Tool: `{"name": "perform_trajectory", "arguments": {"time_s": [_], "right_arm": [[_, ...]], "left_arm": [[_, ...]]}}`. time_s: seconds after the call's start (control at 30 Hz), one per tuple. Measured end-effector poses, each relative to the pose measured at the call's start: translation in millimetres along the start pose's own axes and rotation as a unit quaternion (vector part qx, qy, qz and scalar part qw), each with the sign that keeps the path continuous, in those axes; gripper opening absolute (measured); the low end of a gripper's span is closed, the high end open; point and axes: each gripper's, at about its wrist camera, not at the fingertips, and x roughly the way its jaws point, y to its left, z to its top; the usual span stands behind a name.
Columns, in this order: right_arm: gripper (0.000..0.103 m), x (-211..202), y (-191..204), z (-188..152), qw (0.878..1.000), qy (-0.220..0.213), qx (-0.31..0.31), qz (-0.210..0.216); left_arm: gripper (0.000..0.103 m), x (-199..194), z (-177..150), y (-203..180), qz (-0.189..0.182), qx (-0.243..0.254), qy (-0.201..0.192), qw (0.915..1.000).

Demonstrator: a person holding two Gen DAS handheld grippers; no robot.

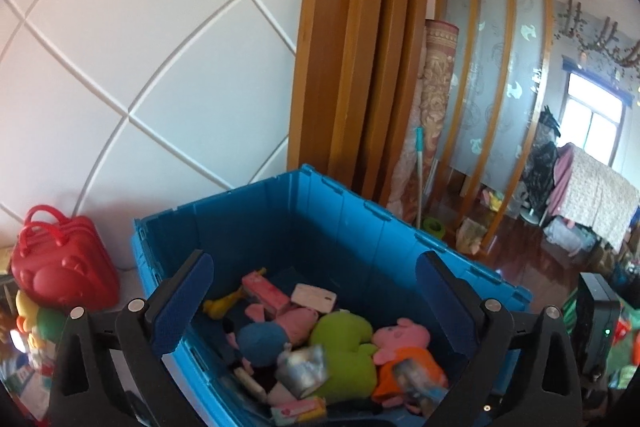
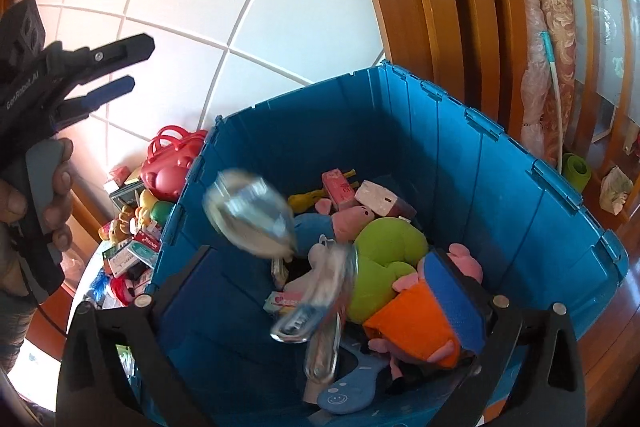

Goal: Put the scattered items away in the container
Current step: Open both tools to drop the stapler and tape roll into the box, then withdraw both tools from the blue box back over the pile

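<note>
The blue crate [image 1: 360, 223] holds several toys: a green plush [image 1: 344, 347], a pink pig plush in orange [image 1: 404, 355], a pink box [image 1: 266, 291] and a crumpled silver item [image 1: 302, 367]. My left gripper [image 1: 312, 303] is open and empty above the crate's near rim. In the right wrist view the crate [image 2: 500, 187] fills the middle. My right gripper [image 2: 320, 307] is open above it. Two blurred clear-silver items, one [image 2: 248, 215] higher and one [image 2: 320, 311] lower, are in the air between its fingers, touching neither. The left gripper [image 2: 116, 71] shows at upper left, held by a hand.
A red toy suitcase [image 1: 60, 267] stands left of the crate against the white panelled wall. Several scattered small boxes and toys [image 2: 132, 239] lie on the surface left of the crate. Wooden door panels [image 1: 360, 67] and a rolled rug [image 1: 432, 115] stand behind.
</note>
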Motion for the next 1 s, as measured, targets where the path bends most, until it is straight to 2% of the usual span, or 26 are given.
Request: {"name": "perform_trajectory", "arguments": {"time_s": [0.23, 0.43, 0.6, 0.83, 1.0], "right_arm": [[0.103, 12, 17, -2, 1.0, 0.011, -0.024, 0.005], [0.103, 23, 61, 3, 0.997, 0.009, -0.066, 0.041], [0.103, 29, 111, 3, 0.991, 0.002, -0.102, 0.083], [0.103, 46, 183, -10, 0.98, 0.019, -0.147, 0.134], [0.103, 58, 235, -29, 0.973, 0.034, -0.171, 0.154]], "left_arm": [[0.102, -23, -27, 50, 0.049, -0.043, 0.016, 0.9977], [0.102, -66, -60, 98, 0.11, -0.065, 0.018, 0.9917], [0.102, -122, -85, 147, 0.188, -0.09, -0.001, 0.978], [0.102, -189, -134, 217, 0.278, -0.117, 0.02, 0.9533], [0.102, -224, -174, 257, 0.309, -0.13, 0.049, 0.9409]]}}
